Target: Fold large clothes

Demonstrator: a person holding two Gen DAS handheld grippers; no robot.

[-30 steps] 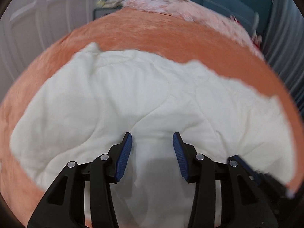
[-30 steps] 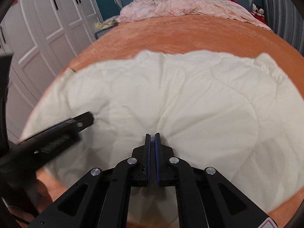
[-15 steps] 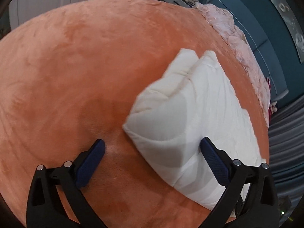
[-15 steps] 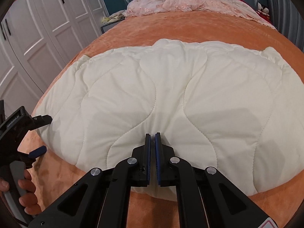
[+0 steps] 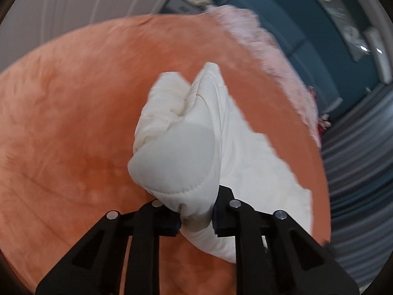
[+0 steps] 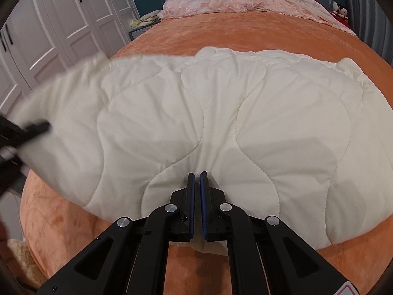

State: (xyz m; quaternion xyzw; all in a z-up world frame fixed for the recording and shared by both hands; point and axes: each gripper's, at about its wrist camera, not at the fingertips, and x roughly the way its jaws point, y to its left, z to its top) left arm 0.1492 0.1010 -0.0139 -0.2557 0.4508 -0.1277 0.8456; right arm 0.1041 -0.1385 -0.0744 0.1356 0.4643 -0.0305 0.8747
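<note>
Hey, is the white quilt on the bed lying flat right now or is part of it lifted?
Partly lifted. The left hand-held gripper is shut on a corner of the white quilt, raised off the orange bedspread; the rest lies spread.

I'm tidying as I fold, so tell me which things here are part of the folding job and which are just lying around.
Part of the job:
- white quilt
- left gripper, just closed on the quilt's end
- right gripper, shut above the quilt

Lying about:
- pink lace bedding
- cloths on the nightstand
</note>
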